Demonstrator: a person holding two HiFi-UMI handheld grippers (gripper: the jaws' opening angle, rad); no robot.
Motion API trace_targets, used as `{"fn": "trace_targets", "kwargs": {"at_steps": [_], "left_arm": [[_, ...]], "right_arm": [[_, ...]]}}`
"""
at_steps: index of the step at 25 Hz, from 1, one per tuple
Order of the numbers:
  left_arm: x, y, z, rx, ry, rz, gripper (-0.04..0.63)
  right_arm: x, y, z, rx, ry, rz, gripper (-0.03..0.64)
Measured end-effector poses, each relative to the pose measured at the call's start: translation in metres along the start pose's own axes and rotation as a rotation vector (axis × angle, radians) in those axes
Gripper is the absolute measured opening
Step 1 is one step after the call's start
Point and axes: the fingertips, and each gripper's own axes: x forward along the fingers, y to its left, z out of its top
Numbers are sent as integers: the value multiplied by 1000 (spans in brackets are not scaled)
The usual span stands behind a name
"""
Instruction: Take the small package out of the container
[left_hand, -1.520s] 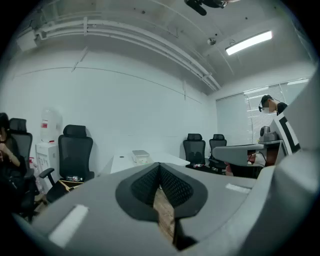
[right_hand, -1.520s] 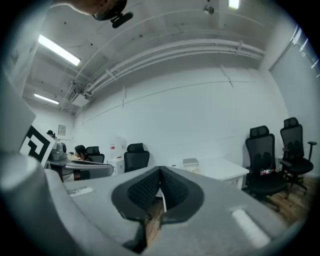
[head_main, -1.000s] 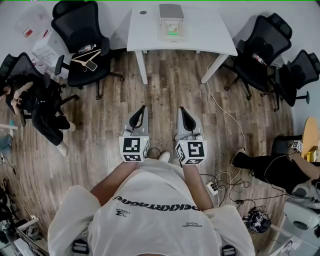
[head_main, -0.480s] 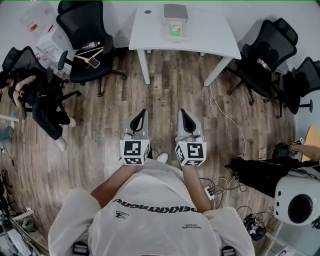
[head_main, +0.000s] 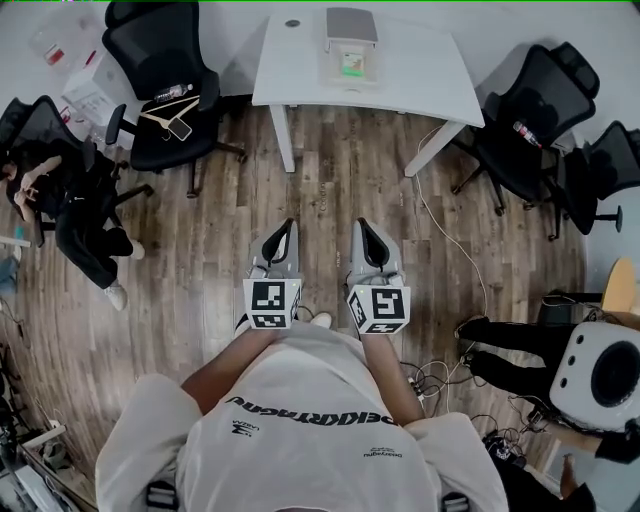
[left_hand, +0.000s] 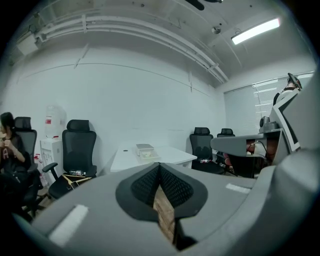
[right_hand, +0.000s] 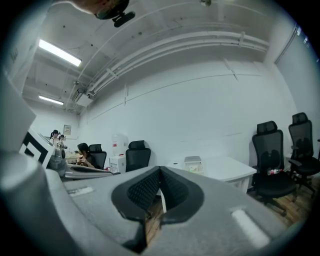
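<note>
A clear container with its lid raised stands on the white table at the far side of the room. A small green package lies in it. The container also shows far off in the left gripper view and in the right gripper view. My left gripper and right gripper hang side by side over the wood floor, well short of the table, pointing at it. Both are shut with nothing between the pads, as the left gripper and right gripper show in their own views.
Black office chairs stand left and right of the table. A seated person is at the far left. Cables run over the floor at the right. A white round device and a person's legs are at the lower right.
Both grippers stay shut and side by side while the view shifts slightly towards the table. The white round device has come into view at the lower right.
</note>
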Motion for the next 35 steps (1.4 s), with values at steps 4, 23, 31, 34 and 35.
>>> {"fn": "trace_targets", "kwargs": {"at_steps": [4, 23, 31, 34, 35], "left_arm": [[25, 13, 7, 4, -7, -5, -2], [199, 106, 63, 10, -14, -73, 0], [262, 130, 81, 18, 9, -138, 0], [280, 142, 87, 31, -2, -151, -1], [285, 146, 87, 37, 0, -153, -1]], "right_arm": [[28, -9, 2, 10, 1, -15, -2], [204, -59, 26, 13, 32, -100, -2], [263, -83, 42, 20, 45, -168, -2], [282, -85, 44, 22, 51, -184, -2], [287, -86, 44, 22, 54, -190, -2]]}}
